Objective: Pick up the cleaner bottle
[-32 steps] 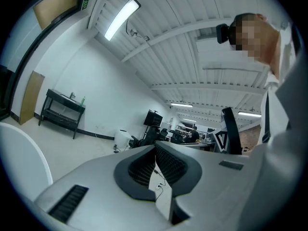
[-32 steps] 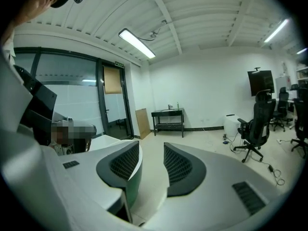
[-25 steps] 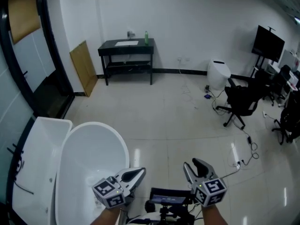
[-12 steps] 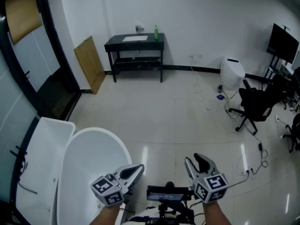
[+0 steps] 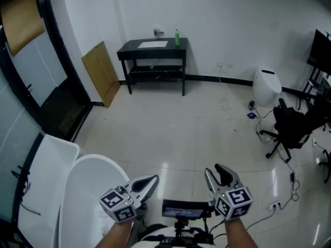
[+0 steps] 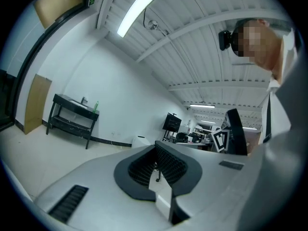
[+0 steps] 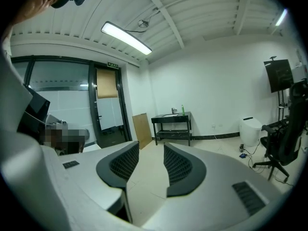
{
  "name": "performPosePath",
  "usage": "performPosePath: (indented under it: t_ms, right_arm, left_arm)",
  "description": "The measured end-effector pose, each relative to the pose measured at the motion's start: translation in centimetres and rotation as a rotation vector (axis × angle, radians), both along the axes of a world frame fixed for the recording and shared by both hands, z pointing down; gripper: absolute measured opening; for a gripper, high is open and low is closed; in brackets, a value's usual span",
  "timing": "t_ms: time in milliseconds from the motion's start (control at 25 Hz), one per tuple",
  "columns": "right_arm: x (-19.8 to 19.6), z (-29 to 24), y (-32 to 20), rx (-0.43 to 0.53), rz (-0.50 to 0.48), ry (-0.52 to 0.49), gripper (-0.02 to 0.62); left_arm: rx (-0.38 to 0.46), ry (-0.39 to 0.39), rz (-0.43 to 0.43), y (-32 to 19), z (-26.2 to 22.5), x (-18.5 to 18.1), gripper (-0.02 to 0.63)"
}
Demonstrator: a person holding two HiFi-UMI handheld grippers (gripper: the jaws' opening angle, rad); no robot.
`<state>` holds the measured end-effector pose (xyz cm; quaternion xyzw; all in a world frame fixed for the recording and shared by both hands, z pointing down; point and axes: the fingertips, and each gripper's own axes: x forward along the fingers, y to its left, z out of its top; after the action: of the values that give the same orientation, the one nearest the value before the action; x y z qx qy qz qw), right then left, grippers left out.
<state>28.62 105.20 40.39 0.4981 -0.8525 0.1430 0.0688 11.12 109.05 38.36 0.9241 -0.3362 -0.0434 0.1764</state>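
Observation:
A green cleaner bottle (image 5: 177, 37) stands on the right end of a black table (image 5: 152, 48) against the far wall, across the tiled floor. It shows small in the left gripper view (image 6: 96, 105) and in the right gripper view (image 7: 182, 109). Both grippers are held low at the bottom of the head view, far from the bottle. My left gripper (image 5: 148, 182) shows only a narrow gap between its pads, with nothing in it. My right gripper (image 5: 219, 173) is open wider and empty.
A white bathtub (image 5: 85, 192) lies at lower left, beside a dark glass door. A wooden board (image 5: 101, 71) leans on the wall left of the table. A white toilet (image 5: 266, 84), a black office chair (image 5: 292, 125) and floor cables are at right.
The table and bottle have shifted right and a little lower in the head view and look slightly nearer. Both grippers keep their places and jaw gaps.

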Motion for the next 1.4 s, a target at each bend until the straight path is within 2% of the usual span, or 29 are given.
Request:
performPosePath:
  t_ms: [240,600,1000,1200,1400]
  right_arm:
    - [1.5,-0.4,-5.2,-0.030,0.010,-0.007,0.167]
    - [2.2,0.9,-15.1,-0.045,0.067,-0.002,0.167]
    - [-1.8,-0.6,-30.0,-0.031,0.100,0.024,0.167]
    - [-3.6,-0.8,-35.5,-0.025,0.120,0.031,0.167]
    - [-4.6,-0.6,-39.5,-0.019,0.117,0.036,0.167]
  left_arm:
    - [-0.018,-0.014,0.030,-5.5,0.1,2.6,-0.005]
    - [-0.033,-0.001,0.081,-16.1,1.4,3.2,-0.005]
    - [-0.025,0.025,0.102,-31.5,0.4,-1.3,-0.005]
    - [-0.027,0.025,0.124,-37.1,0.4,-3.3,-0.003]
    - [-0.039,0.025,0.132,-40.5,0.7,-4.2,-0.005]
